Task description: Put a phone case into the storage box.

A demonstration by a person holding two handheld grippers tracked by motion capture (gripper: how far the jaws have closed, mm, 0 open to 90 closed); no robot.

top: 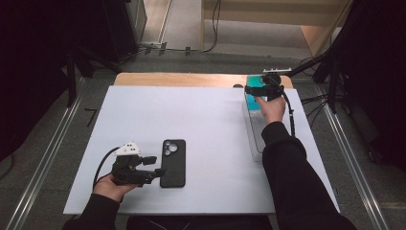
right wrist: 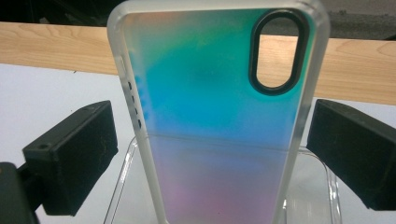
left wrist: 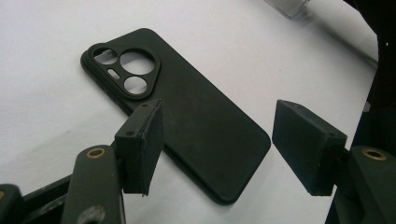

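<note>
The high view looks forward and down over my bench (top: 206,120); my left claw's camera sits close over the black phone case (left wrist: 187,121) — shared overhead — my right's faces the iridescent case (right wrist: 210,116).

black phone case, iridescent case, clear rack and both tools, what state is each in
black phone case: flat on the table, back up, not gripped
iridescent case: upright in the clear rack, not gripped
clear rack: lying on the table
left tool: open over the black case
right tool: open around the iridescent case
</note>
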